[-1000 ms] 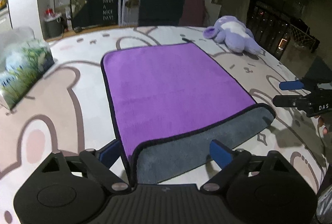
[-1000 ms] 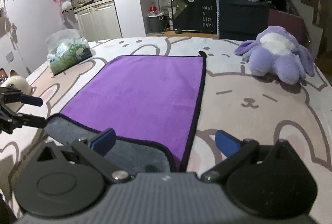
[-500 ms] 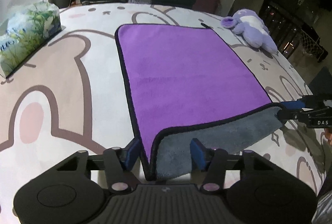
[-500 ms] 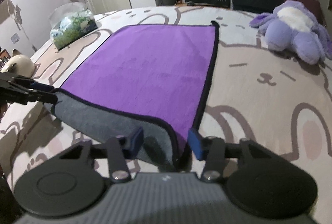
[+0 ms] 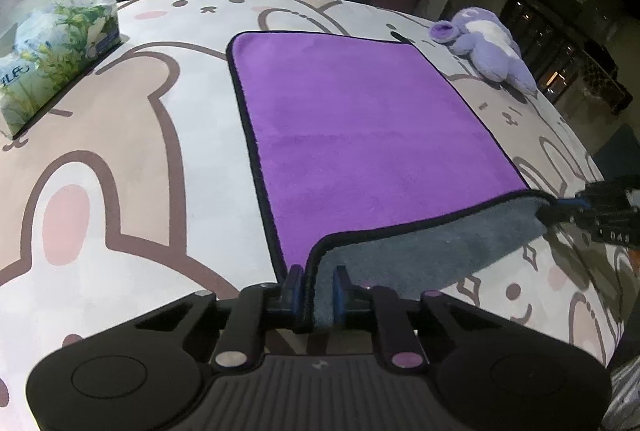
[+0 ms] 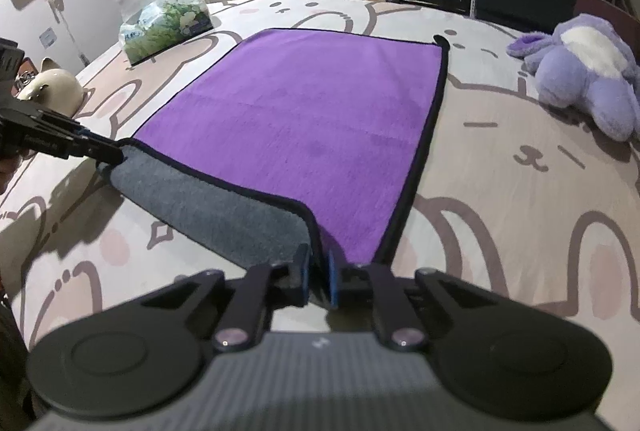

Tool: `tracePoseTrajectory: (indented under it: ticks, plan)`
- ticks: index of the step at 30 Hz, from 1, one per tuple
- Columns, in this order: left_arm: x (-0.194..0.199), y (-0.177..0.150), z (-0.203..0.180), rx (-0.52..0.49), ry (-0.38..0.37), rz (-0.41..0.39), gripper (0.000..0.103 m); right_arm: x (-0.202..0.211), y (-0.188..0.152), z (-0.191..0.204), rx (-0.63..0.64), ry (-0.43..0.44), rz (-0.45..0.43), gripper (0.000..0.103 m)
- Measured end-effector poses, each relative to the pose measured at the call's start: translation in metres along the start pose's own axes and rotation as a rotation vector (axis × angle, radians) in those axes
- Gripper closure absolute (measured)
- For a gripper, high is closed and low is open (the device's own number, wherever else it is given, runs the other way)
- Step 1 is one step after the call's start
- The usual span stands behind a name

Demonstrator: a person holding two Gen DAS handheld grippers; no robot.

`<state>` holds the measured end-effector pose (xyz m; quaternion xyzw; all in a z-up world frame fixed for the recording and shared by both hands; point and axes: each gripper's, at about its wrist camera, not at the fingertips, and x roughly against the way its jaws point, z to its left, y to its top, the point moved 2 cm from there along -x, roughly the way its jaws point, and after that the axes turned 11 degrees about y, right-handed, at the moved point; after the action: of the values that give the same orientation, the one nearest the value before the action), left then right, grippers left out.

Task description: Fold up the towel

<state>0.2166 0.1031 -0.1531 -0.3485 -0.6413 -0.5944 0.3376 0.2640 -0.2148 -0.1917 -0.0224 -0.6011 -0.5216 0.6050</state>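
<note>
A purple towel [image 5: 360, 127] with black trim and a grey underside lies on the bear-print table; it also shows in the right wrist view [image 6: 312, 127]. Its near edge is lifted and rolled over, showing the grey side [image 5: 420, 251]. My left gripper [image 5: 316, 291] is shut on the towel's near left corner. My right gripper [image 6: 316, 275] is shut on the near right corner. Each gripper shows at the edge of the other's view: the right one [image 5: 592, 211] and the left one [image 6: 80, 147].
A green tissue pack [image 5: 52, 55] lies at the table's left. A purple plush toy [image 5: 488, 51] lies at the far right; it also shows in the right wrist view [image 6: 584, 71]. A cream ornament [image 6: 52, 87] sits at the left edge. Cabinets and a bin stand beyond.
Both grippers closed from wide open onto the towel's near corners. The near edge has been lifted off the table a little.
</note>
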Motion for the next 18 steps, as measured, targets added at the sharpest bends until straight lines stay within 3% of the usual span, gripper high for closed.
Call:
tracePoseTrajectory:
  ticks: [5,18]
  plan:
    - [0.003,0.000,-0.006,-0.036,0.015,-0.007,0.098,0.003,0.004,0.003,0.032,-0.011,-0.012,0.096]
    - [0.043,0.048,0.001,0.056,0.046,-0.215,0.098,0.027,0.042,0.004,0.057,-0.081,-0.161,0.097]
